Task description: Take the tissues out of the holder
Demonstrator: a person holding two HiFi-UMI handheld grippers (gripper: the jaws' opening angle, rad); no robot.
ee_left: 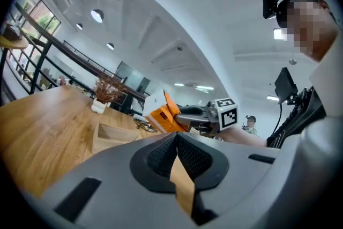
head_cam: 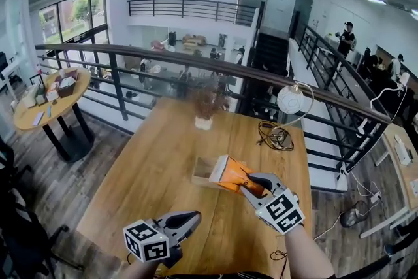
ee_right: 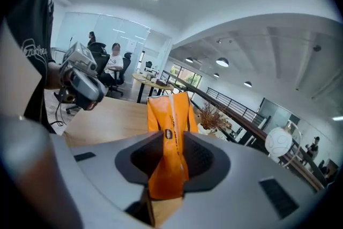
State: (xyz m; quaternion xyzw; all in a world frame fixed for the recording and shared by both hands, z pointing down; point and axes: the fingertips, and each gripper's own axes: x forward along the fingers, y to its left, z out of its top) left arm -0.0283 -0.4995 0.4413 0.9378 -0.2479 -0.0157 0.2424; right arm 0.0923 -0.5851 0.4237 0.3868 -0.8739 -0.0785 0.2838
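An orange tissue pack (head_cam: 230,174) with a white end hangs tilted just above the right end of the open wooden holder (head_cam: 202,172) on the wooden table (head_cam: 150,166). My right gripper (head_cam: 247,182) is shut on the pack's near end. In the right gripper view the orange pack (ee_right: 170,115) stands pinched between the pads of my right gripper (ee_right: 172,155). My left gripper (head_cam: 191,221) hovers low near the table's front edge, shut with nothing in it. The left gripper view shows my left gripper (ee_left: 176,161) with its pads meeting, the holder (ee_left: 110,137) and the lifted pack (ee_left: 163,115) beyond.
A white pot of dried twigs (head_cam: 204,113) stands at the far side of the table. A coiled cable (head_cam: 277,136) and a white globe lamp (head_cam: 290,100) sit at the far right. A railing (head_cam: 163,55) runs behind the table. A person's arm holds the right gripper.
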